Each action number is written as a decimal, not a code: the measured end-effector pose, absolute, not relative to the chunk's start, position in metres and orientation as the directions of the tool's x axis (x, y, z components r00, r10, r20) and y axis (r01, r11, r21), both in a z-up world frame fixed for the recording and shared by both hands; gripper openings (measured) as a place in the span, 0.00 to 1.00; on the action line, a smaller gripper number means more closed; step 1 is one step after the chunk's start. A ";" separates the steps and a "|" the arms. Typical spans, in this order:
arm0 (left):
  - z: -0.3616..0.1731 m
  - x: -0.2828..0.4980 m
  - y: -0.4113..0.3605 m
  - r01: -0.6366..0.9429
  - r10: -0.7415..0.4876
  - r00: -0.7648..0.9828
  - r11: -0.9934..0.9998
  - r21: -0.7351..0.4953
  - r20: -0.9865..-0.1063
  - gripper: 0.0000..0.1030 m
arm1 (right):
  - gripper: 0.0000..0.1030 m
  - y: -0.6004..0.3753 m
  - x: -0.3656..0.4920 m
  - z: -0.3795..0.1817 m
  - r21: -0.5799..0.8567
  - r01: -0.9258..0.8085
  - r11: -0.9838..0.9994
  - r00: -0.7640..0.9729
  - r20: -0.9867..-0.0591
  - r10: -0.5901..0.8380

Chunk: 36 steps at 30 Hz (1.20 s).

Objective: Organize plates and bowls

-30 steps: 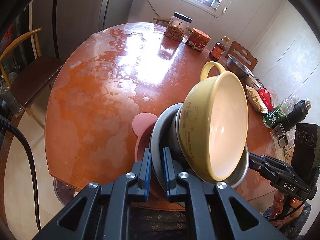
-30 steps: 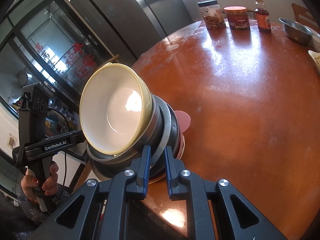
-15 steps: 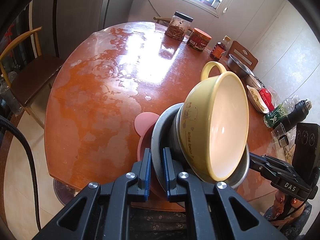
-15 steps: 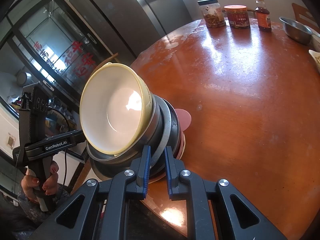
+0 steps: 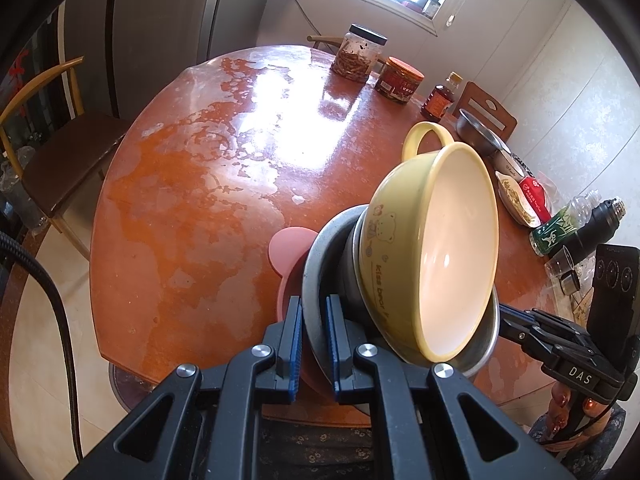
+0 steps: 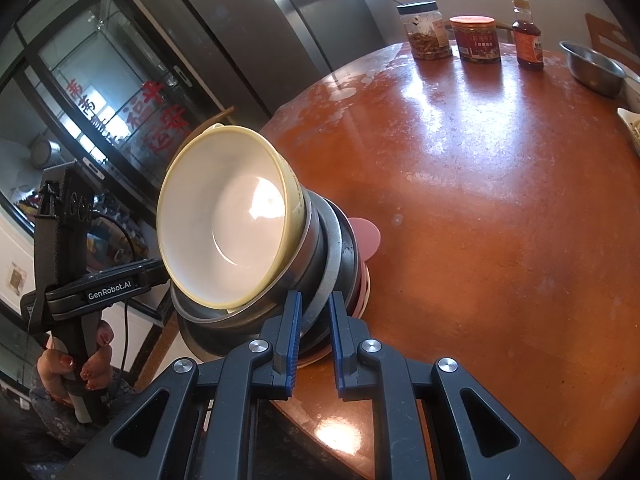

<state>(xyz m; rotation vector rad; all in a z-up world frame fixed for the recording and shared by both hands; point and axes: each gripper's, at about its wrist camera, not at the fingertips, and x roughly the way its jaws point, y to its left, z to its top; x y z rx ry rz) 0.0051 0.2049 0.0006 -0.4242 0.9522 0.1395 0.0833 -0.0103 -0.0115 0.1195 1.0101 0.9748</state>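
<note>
While both grippers, left gripper [image 5: 313,340] and right gripper [image 6: 313,334], pinch stack rim [image 5: 316,280], we've nested yellow bowl [image 5: 432,248] above; steel bowl [image 6: 592,66] far ahead left.

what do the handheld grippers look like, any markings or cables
Both grippers, left gripper and right gripper, are matte black frames with silver bolts and blue ribbed pads on the jaws. One side bar reads "GenRobot.AI", another "DAS". A black cable trails off. The hand wears red nail polish.
</note>
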 end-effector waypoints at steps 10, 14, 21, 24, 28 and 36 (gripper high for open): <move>0.001 0.006 0.203 -0.305 -0.061 0.571 0.911 -0.280 -0.819 0.11 | 0.17 -0.011 0.082 -0.010 0.497 -0.639 0.587 0.169 -0.654 0.738; 0.002 0.006 0.202 -0.303 -0.061 0.569 0.911 -0.278 -0.820 0.11 | 0.22 -0.015 0.084 -0.011 0.505 -0.632 0.588 0.166 -0.652 0.740; 0.004 0.005 0.202 -0.305 -0.058 0.570 0.911 -0.277 -0.819 0.13 | 0.31 -0.020 0.084 -0.008 0.500 -0.633 0.591 0.182 -0.646 0.741; 0.006 0.002 0.201 -0.305 -0.053 0.574 0.912 -0.273 -0.817 0.15 | 0.32 -0.020 0.084 -0.007 0.495 -0.633 0.595 0.187 -0.648 0.738; 0.009 0.000 0.200 -0.304 -0.045 0.573 0.915 -0.264 -0.818 0.16 | 0.32 -0.021 0.085 -0.008 0.499 -0.630 0.596 0.186 -0.647 0.739; 0.012 -0.005 0.204 -0.313 -0.035 0.578 0.913 -0.261 -0.815 0.23 | 0.33 -0.023 0.085 -0.009 0.496 -0.625 0.602 0.192 -0.650 0.735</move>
